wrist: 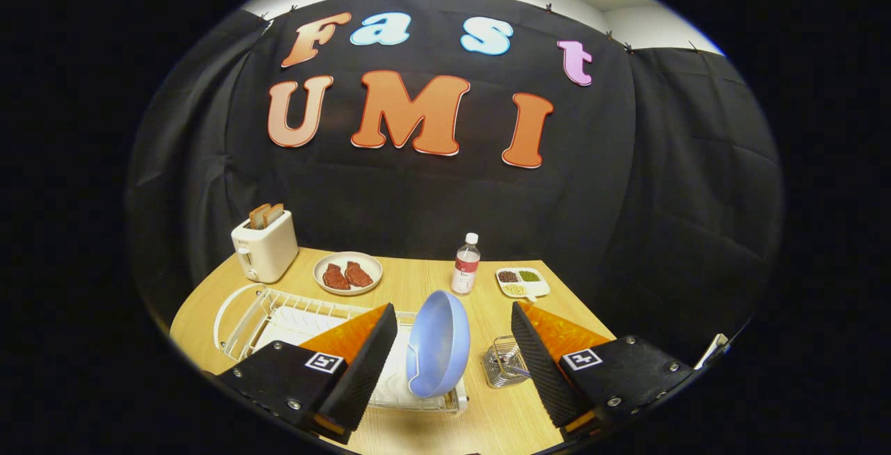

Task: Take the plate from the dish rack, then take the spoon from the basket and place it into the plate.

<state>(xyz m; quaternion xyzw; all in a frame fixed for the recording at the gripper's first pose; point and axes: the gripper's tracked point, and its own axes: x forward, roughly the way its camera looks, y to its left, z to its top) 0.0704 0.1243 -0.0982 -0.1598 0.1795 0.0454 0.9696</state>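
Observation:
A light blue plate (pixel 438 344) stands on edge in the white wire dish rack (pixel 278 312), at the rack's right end. It lies between my two fingers and a little ahead of them. My gripper (pixel 454 310) is open wide and touches nothing. A small wire basket (pixel 505 361) sits on the table right of the plate, just inside my right finger (pixel 539 357). A thin handle, probably the spoon (pixel 515 370), shows inside it, partly hidden by that finger. My left finger (pixel 365 361) hangs over the rack.
Farther back on the wooden table (pixel 418 281) stand a white toaster (pixel 264 246) with bread, a plate of meat (pixel 347 273), a water bottle (pixel 466 264) and a small divided dish (pixel 523 282). The table's right edge runs just past the divided dish.

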